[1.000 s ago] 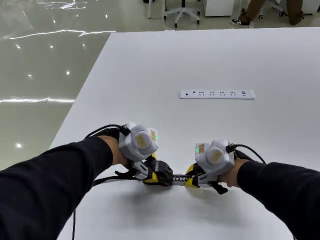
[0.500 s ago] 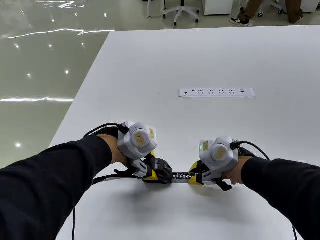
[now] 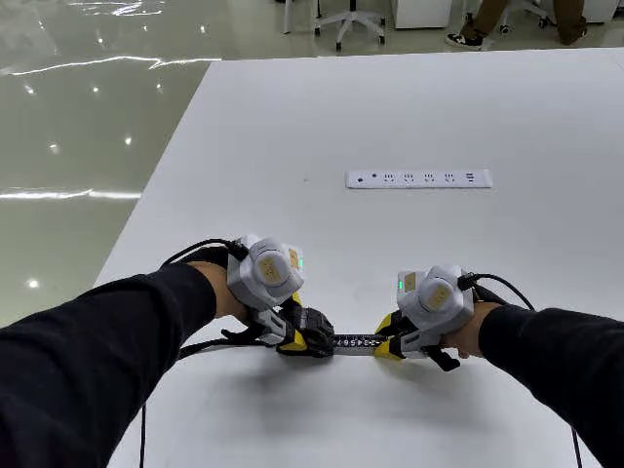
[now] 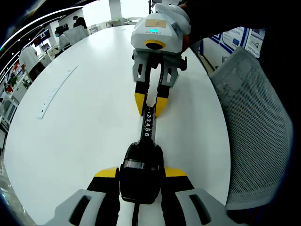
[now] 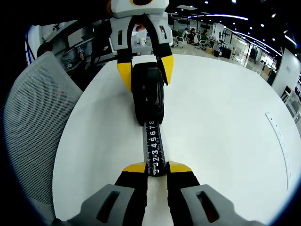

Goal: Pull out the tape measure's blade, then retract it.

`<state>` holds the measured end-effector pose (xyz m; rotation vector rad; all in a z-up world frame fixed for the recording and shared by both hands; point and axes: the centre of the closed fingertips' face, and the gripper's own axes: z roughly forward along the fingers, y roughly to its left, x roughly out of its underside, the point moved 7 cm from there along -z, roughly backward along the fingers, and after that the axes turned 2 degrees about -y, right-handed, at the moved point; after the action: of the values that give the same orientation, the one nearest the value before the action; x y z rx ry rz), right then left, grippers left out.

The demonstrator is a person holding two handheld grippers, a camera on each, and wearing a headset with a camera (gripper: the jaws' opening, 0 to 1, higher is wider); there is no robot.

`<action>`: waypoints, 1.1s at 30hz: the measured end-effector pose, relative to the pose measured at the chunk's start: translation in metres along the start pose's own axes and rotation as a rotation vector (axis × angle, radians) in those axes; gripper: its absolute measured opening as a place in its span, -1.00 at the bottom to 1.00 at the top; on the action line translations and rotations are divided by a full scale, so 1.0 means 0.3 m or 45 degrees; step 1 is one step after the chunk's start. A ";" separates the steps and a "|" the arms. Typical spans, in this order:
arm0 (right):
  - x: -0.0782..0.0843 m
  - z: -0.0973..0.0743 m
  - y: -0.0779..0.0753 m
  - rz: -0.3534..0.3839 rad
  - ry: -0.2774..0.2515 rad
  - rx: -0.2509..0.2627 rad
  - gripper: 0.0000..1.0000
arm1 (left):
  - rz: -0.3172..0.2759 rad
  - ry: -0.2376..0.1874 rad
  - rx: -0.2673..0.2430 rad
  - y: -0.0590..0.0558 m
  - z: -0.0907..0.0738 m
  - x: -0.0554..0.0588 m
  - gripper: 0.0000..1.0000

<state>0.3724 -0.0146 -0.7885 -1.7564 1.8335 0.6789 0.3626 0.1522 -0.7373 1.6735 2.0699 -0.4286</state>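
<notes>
A black tape measure case [image 3: 312, 332] lies near the table's front edge, clamped between the yellow-tipped jaws of my left gripper [image 3: 295, 339]. In the left gripper view the case [image 4: 142, 172] sits between the jaws of my left gripper [image 4: 141, 173], and its numbered blade [image 4: 148, 123] runs away to my right gripper [image 4: 150, 104]. My right gripper [image 5: 154, 168] is shut on the blade's end [image 5: 153, 165]; the blade [image 5: 153, 146] stretches back to the case [image 5: 148, 96]. In the head view a short length of blade [image 3: 356, 342] spans the gap to my right gripper [image 3: 390, 348].
A white power strip [image 3: 419, 179] lies flat mid-table, well beyond the grippers. The white table [image 3: 439, 107] ends at its left edge by a glossy floor [image 3: 68, 146]. A grey mesh chair back [image 4: 254, 127] stands close behind the person. Office chair legs and a person's feet show far off.
My right gripper has moved to the right, away from the case, and more of the numbered blade now shows between the two grippers. My left gripper has stayed put on the case.
</notes>
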 end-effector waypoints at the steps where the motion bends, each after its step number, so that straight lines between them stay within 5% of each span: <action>1: 0.001 -0.002 0.000 0.000 -0.001 0.000 -0.80 | 0.000 0.000 -0.001 0.000 0.000 0.000 -0.40; 33: 0.044 -0.055 -0.007 0.016 0.023 0.013 -0.80 | 0.000 -0.009 -0.009 -0.003 0.002 -0.003 -0.40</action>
<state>0.3736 -0.0354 -0.7850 -1.7516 1.8586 0.6594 0.3619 0.1510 -0.7375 1.6660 2.0637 -0.4264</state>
